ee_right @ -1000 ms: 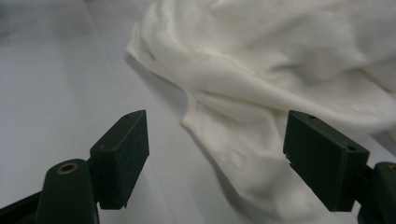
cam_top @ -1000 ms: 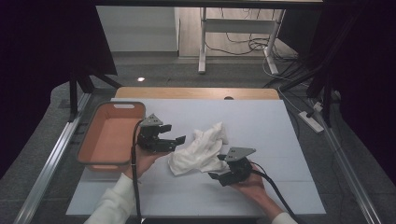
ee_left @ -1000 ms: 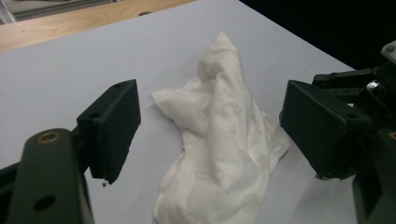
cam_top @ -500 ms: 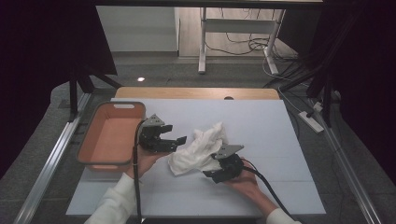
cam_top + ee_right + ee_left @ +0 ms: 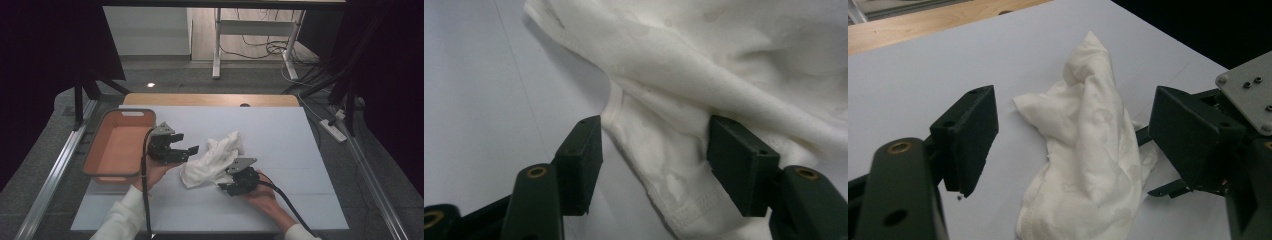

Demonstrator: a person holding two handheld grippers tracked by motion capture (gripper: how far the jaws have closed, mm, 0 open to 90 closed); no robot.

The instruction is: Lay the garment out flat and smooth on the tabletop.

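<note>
Two black two-jaw grippers work at a crumpled white cloth (image 5: 212,157) on the white table top (image 5: 280,135).

Nearest the person, the right gripper (image 5: 226,187) sits low at the cloth's near right edge, held in the right hand (image 5: 260,196), its cable trailing back toward the table's near edge. Its jaws have just been closing. In the right gripper view, a hemmed fold of the cloth (image 5: 704,75) lies between the pads; the right pad (image 5: 739,160) touches the fabric, while the left pad (image 5: 581,155) stands just clear of it, with bare table showing in the gap. Jaws part-way spread, not yet pinching.

Further in, the left gripper (image 5: 190,152) hovers just left of the cloth, held in the left hand (image 5: 152,172), white sleeve (image 5: 120,220) behind it. Its jaws stand wide apart, nothing between the pads. The left gripper view looks along them at the cloth (image 5: 1088,150), which lies bunched on the table ahead, peak pointing away, with the right gripper (image 5: 1168,187) at its far side.

Left of the left gripper, an orange rectangular plastic tray with a grey rim (image 5: 100,172) rests at the table's left edge.

Beyond the table: grey floor, white desk legs (image 5: 216,45), a tangle of dark cables (image 5: 260,47).
</note>
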